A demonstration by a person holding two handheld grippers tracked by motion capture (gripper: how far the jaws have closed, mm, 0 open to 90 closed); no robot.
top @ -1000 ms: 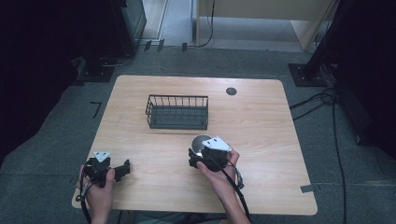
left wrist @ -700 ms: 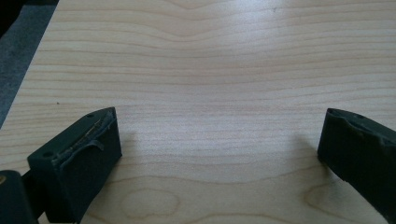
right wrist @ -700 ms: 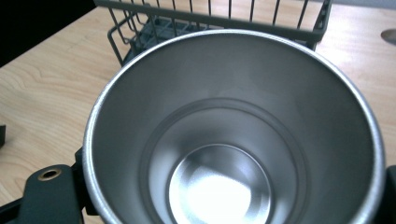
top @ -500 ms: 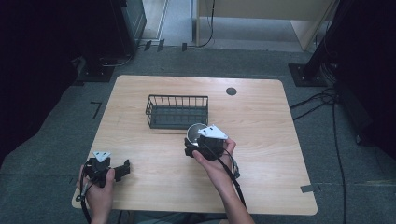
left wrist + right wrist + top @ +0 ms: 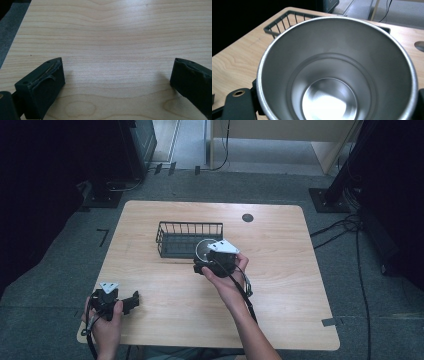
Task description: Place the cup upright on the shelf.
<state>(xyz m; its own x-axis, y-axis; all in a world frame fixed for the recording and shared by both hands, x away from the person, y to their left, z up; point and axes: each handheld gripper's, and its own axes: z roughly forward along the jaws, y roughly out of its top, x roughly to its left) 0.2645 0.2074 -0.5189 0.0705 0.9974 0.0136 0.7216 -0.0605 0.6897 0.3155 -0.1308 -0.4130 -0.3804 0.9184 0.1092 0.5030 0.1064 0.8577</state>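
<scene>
While the person's left hand (image 5: 107, 312) rests at the near left corner of the table (image 5: 280, 285), the left gripper (image 5: 131, 301) it holds lies low over the wood with its jaws spread wide apart; in the left gripper view the two black pads (image 5: 42, 85) stand far from each other with only bare wood grain between them, so this gripper grasps nothing. Farther toward the middle of the table stands a black wire basket (image 5: 172, 231), its long side facing the person, and a small dark round spot (image 5: 247, 217) sits on the tabletop beyond it to the right. Just at the basket's near right corner the right hand (image 5: 225, 275) holds the right gripper (image 5: 204, 262), whose grey three-cornered plate points toward the basket. Its jaws are clamped on a shiny metal cup (image 5: 204, 249), which is lifted off the table and hangs close beside the basket's right end, not inside it. In the right gripper view the cup (image 5: 337, 75) opens toward the camera, its bright round bottom plain to see and nothing in it, with the basket's rim (image 5: 287, 18) just behind it.
</scene>
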